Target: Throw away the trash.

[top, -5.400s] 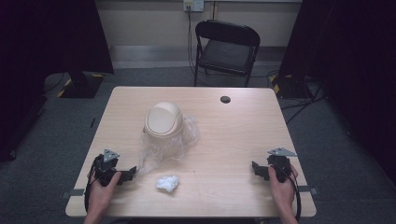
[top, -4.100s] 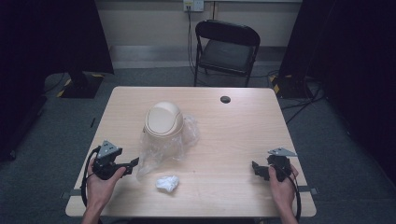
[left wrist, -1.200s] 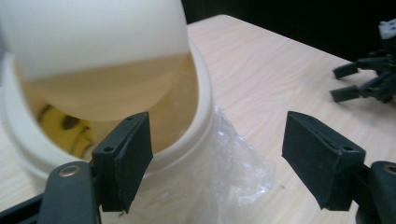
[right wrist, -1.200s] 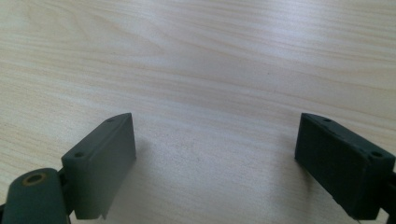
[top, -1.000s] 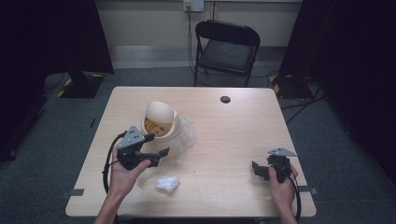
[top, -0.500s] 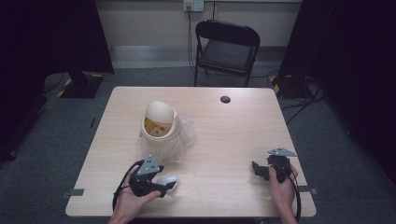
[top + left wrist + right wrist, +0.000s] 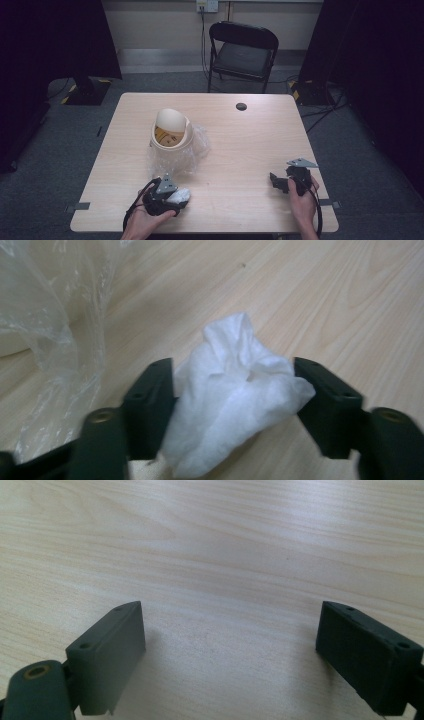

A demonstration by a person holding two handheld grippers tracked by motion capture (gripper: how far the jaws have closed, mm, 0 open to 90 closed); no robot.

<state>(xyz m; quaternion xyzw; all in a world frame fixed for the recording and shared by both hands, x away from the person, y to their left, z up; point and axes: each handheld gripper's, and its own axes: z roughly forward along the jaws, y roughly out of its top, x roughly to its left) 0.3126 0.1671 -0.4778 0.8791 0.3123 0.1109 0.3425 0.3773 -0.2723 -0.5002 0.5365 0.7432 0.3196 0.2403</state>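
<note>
Half the tissue hidden by left tongs.

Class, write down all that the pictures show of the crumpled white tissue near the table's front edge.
The crumpled tissue is a white wad of soft, thin paper, creased and folded, with a peak rising at its top. It lies on the pale wooden table beside the clear plastic bag. The left gripper has it between its black jaws, which have just been closing; both pads meet its sides.
</note>
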